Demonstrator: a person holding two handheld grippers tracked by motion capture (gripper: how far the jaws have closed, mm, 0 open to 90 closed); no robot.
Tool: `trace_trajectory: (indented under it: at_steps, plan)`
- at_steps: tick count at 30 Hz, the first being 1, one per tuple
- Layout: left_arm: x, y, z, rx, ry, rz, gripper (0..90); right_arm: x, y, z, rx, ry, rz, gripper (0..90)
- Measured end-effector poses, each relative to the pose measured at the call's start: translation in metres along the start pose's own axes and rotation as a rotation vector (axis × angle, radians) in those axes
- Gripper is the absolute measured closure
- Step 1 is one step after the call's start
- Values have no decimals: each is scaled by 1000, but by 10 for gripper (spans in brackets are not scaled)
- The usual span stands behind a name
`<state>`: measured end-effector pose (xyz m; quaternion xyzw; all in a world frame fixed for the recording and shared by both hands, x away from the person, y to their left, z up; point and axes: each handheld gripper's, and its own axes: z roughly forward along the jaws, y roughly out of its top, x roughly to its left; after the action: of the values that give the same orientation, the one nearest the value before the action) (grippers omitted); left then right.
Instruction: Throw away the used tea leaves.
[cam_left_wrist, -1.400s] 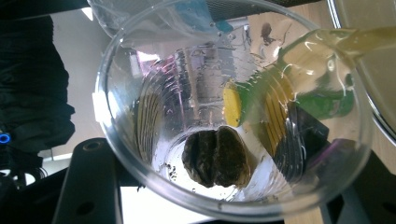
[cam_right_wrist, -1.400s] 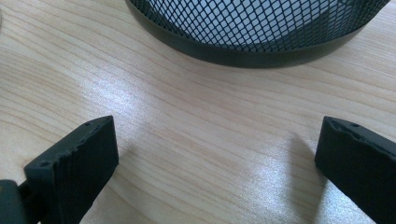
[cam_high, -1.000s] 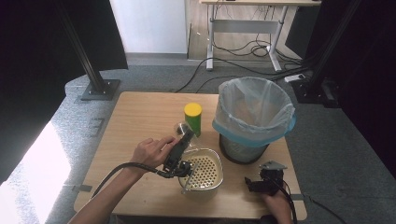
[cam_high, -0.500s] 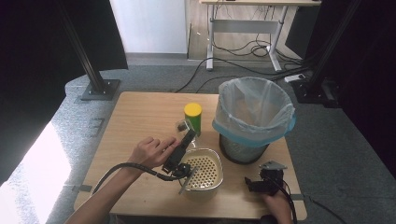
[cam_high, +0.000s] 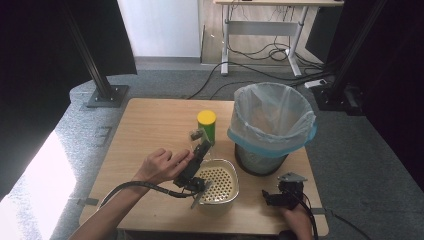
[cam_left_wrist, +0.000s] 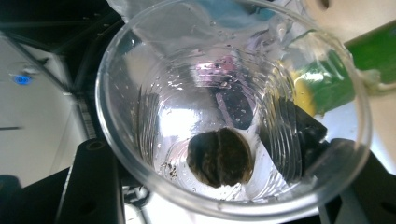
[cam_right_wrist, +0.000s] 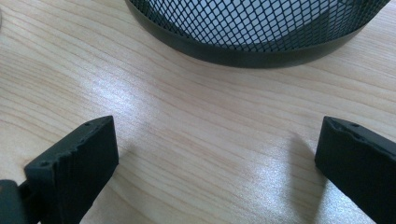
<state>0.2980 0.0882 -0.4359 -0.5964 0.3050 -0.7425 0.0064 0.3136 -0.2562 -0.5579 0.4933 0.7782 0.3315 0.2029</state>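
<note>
While a clear plastic cup (cam_left_wrist: 233, 107) with a wet tea bag (cam_left_wrist: 219, 156) inside is clamped by the left gripper (cam_high: 199, 150) above the colander (cam_high: 218, 181), its thin wall is judged light, slippery and easily crushed; a gentle hold at the rim suits it. The right gripper (cam_high: 280, 196) rests with jaws apart.

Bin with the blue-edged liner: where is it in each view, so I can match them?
High view: the bin stands at the table's right, behind the strainer.
Left gripper view: likely the blue liner edge at the top, seen through the clear cup.
Right gripper view: its black mesh wall along the top.
Shared landmark: the wooden tabletop.
</note>
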Motion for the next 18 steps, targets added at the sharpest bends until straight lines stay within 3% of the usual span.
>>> trace_trajectory:
  at_steps: [2,3,6,7,8,9,10,11,12,14,15,18]
  plan:
    - [-1,1,1,14,31,30,386,0,0,0,0,0,0,0]
    - [-1,1,1,18,15,30,386,0,0,0,0,0,0,0]
    - [-1,2,1,15,34,33,387,0,0,0,0,0,0,0]
    - [-1,3,1,30,33,54,387,0,0,0,0,0,-1,0]
    - [-1,3,1,30,33,54,389,0,0,0,0,0,-1,0]
    - [-1,2,1,6,40,20,389,0,0,0,0,0,0,0]
    - [-1,2,3,30,26,45,392,0,0,0,0,0,-1,0]
    - [-2,3,2,33,48,59,391,0,0,0,0,0,0,0]
    - [-1,2,2,16,34,27,392,0,0,0,-1,0,0,0]
    - [-1,3,2,21,41,46,395,0,0,0,0,0,0,0]
    - [-1,3,2,7,24,16,396,0,0,0,0,0,0,0]
    - [-1,3,4,20,19,17,396,0,0,0,0,0,0,0]
